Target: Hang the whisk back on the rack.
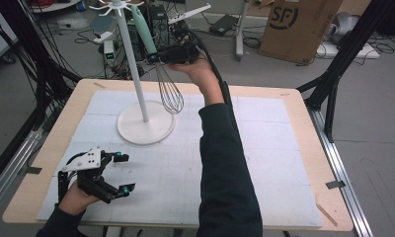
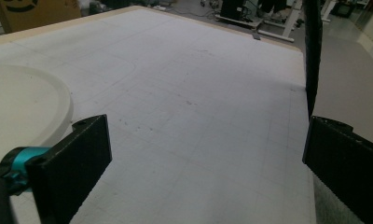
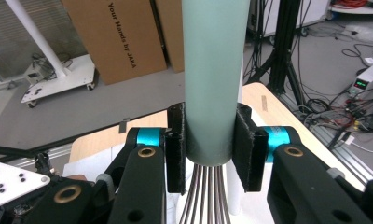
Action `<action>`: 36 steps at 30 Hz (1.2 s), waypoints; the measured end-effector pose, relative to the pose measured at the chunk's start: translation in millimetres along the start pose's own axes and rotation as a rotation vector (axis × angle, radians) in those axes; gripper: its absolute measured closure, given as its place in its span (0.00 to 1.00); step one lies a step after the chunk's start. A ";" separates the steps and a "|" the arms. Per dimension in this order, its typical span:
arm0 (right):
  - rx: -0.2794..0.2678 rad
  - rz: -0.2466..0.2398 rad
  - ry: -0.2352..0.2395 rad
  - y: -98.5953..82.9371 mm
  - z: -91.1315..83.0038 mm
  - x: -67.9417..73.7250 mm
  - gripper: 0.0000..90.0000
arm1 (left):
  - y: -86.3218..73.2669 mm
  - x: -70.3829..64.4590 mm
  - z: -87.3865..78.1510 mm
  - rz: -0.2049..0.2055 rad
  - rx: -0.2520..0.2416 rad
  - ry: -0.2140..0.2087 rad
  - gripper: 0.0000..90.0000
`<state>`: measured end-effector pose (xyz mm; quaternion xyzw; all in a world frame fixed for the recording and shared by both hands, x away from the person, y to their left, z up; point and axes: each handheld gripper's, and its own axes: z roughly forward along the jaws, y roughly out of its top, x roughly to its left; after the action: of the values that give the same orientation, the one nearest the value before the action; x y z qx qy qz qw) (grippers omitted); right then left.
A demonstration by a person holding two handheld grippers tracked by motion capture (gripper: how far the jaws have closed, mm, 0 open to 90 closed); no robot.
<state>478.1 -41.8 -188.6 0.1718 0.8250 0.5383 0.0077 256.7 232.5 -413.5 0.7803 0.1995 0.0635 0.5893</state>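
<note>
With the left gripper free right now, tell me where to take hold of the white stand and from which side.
Grip the white stand by its thin upright pole, low down, just above the round base. Come in level from the near-left side, where the left gripper rests open. The whisk, shut in the right gripper, hangs close on the pole's right, so that side looks crowded. The base is probably too wide and flat to pinch.

Tabletop (image 1: pixel 264 148) open before my left gripper (image 1: pixel 122 173); white stand (image 1: pixel 145 126) blocks far-left area, w/ whisk (image 1: pixel 170 91) beside pole.
</note>
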 end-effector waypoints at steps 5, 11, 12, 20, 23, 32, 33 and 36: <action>-0.002 -0.007 0.015 -0.3 5.0 -4.0 0.77 | -0.1 0.1 1.1 0.000 0.001 0.002 0.02; -0.006 -0.003 0.028 0.0 12.0 -7.8 0.77 | 0.0 0.6 0.4 -0.001 -0.001 -0.002 0.02; -0.010 -0.006 0.034 -0.1 13.0 -8.7 0.77 | -0.1 0.7 0.5 -0.001 -0.001 -0.002 0.02; -0.015 0.004 0.042 -1.0 15.3 -12.4 0.76 | -0.1 1.3 0.3 -0.002 -0.001 -0.004 0.02; -0.016 0.014 0.042 -1.9 15.7 -13.9 0.72 | -0.2 1.2 0.6 -0.005 0.002 -0.009 0.02; 0.006 0.020 0.023 -3.7 9.7 -13.5 0.59 | -0.1 1.2 -0.2 -0.005 -0.004 -0.007 0.02; 0.006 0.015 0.024 -3.3 8.5 -12.2 0.57 | 0.0 1.2 -0.3 -0.001 -0.002 -0.008 0.02; 0.017 0.002 0.034 -2.4 5.4 -7.0 0.49 | 0.0 0.8 -0.7 -0.005 -0.003 -0.010 0.02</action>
<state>485.1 -39.9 -194.2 0.1637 0.8294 0.5340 -0.0082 257.3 233.5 -413.4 0.7791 0.1985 0.0585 0.5918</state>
